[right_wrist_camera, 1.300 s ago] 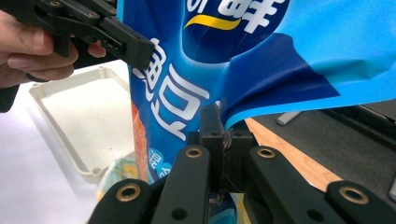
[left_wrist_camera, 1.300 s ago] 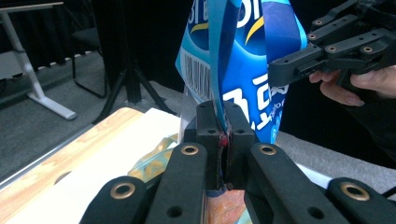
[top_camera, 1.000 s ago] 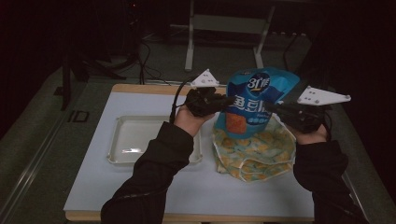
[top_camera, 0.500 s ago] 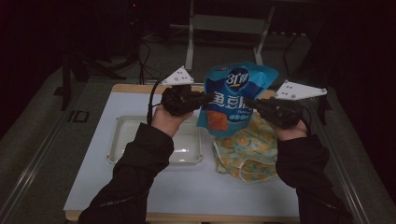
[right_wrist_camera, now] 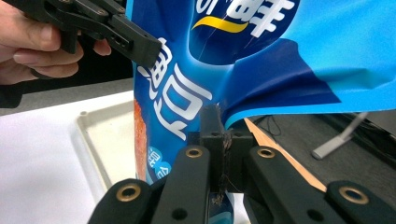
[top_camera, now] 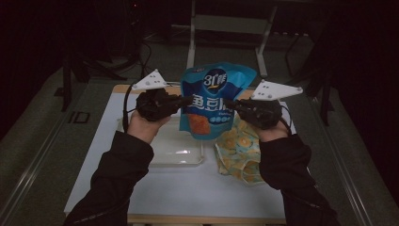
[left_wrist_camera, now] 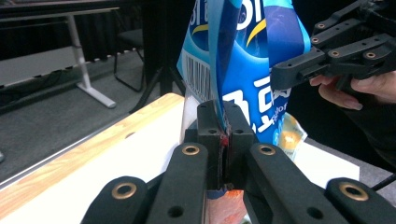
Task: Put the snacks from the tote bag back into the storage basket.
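The room is dark around a white tabletop [top_camera: 188,188] with a wooden edge, low in the frame. I hold a glossy blue plastic snack pouch [top_camera: 214,99] upright at centre frame, clear of the surface, its long axis vertical. My left tongs [top_camera: 184,100] are clamped on its left edge, my right tongs [top_camera: 229,104] on its right edge, so the pouch hangs between them, equally near both hands. Below it at left sits a clear shallow plastic tray [top_camera: 181,157]; at lower right lies a yellow patterned bag [top_camera: 240,150]. Against the earlier frames, the pouch and both hands have shifted left, from above the yellow bag towards the tray.
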A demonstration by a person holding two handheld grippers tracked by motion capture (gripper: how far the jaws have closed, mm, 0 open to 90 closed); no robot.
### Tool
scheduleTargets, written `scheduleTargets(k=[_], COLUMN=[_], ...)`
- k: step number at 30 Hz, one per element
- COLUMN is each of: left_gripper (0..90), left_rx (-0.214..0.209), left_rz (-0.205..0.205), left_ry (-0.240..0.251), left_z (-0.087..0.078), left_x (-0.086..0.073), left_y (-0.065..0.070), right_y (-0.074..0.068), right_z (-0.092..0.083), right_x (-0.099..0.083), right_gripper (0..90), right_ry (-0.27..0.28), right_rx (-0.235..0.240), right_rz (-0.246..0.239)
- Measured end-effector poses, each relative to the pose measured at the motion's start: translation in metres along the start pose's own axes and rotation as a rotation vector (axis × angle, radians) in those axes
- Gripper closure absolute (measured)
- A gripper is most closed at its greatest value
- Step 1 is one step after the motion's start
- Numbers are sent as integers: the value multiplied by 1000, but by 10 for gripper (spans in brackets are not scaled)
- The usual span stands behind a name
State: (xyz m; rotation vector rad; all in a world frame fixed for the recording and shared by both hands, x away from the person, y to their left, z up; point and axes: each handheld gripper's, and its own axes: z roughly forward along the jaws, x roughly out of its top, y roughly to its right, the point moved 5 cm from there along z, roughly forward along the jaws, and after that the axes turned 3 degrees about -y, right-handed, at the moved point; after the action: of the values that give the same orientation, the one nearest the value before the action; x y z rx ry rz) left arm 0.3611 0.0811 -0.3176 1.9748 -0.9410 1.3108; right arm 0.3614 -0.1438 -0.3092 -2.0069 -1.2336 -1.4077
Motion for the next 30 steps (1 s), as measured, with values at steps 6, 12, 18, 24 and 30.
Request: scheduleTargets(k=[6,12,18,24,30], left_gripper=[893,894,894,893,893], left_rx=[21,37,47,51,47], left_rz=[-17,-35,-67,-110,-143], left_ry=[-1,-2,0,-12,-5], left_z=[-18,-33,-41,-42,-37], left_x=[-11,-24,-45,-74,-94], left_y=[-6,-12,-20,-31,-41], right_y=[-15,-30,-45,-56,-60], right_z=[15,30,51,69,87], right_x=[7,5,-1,-14,-27], right_gripper=[896,896,896,896,896], right_ry=[-1,15,-7,-25,-45], right_rx=[18,27,37,33,35], right_rz=[-11,0,5,9,10])
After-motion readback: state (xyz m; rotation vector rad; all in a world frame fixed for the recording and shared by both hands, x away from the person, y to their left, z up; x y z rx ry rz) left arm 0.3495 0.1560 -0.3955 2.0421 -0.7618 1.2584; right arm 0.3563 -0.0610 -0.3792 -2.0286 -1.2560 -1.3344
